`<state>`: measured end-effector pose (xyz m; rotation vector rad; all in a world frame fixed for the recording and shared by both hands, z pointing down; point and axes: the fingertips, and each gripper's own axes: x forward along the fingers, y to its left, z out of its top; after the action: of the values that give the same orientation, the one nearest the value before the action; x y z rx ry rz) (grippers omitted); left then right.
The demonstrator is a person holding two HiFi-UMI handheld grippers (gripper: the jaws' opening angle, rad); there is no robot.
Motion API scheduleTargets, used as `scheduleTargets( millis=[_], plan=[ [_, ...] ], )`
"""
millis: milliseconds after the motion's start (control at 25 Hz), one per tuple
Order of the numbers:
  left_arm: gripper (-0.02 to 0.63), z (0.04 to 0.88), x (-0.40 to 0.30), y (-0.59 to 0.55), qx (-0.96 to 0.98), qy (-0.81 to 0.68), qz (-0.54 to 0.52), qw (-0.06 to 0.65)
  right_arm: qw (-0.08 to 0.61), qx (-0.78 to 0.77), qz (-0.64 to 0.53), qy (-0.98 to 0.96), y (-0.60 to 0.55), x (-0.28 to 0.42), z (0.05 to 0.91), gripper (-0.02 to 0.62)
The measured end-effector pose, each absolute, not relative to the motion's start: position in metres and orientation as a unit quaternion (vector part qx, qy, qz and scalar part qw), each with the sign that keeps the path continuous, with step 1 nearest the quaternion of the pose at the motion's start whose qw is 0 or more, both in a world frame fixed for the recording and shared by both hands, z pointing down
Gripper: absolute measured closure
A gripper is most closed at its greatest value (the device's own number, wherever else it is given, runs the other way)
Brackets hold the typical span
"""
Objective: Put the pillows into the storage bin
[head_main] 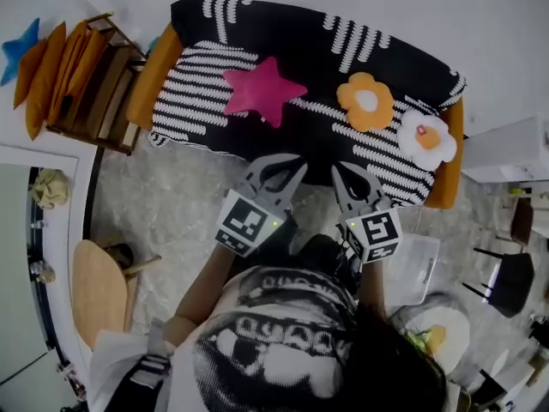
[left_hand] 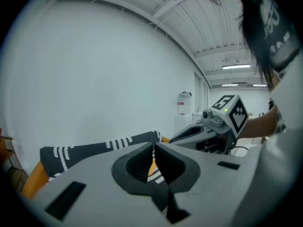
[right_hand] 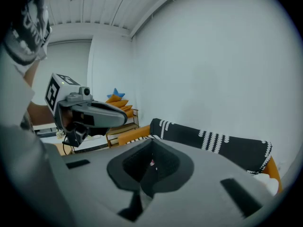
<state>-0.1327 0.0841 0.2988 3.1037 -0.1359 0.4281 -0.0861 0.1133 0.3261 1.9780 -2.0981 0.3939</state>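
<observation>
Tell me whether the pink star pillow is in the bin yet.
No, the star pillow lies on the sofa, well apart from the bin.

We record three pillows on the sofa (head_main: 300,41): the star pillow (head_main: 262,88) left of its centre, the flower pillow (head_main: 369,101) right of centre, the third pillow (head_main: 426,137) at its right end. A rack (head_main: 103,101) stands just off the sofa's left end. The storage bin (head_main: 425,247) sits on the floor (head_main: 171,204) before the sofa's right end.
</observation>
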Motion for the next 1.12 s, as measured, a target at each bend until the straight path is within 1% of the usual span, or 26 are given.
scheduleTargets(
  millis=[240, 560, 880, 1120],
  plan=[
    [0.592, 0.310, -0.103, 0.068, 0.990, -0.006, 0.142, 0.016, 0.130, 0.693, 0.160, -0.691, 0.107, -0.061, 0.340, 0.589],
    [0.592, 0.328, -0.057, 0.070, 0.986, 0.042, 0.159, 0.024, 0.116, 0.725, 0.193, -0.651, 0.111, -0.007, 0.360, 0.589],
    [0.592, 0.348, -0.003, 0.034, 0.984, 0.018, 0.177, 0.034, 0.110, 0.723, 0.217, -0.647, 0.081, 0.074, 0.393, 0.589],
    [0.592, 0.352, 0.068, -0.011, 0.983, -0.007, 0.176, 0.057, 0.135, 0.698, 0.255, -0.656, 0.048, 0.151, 0.441, 0.581]
  ],
)
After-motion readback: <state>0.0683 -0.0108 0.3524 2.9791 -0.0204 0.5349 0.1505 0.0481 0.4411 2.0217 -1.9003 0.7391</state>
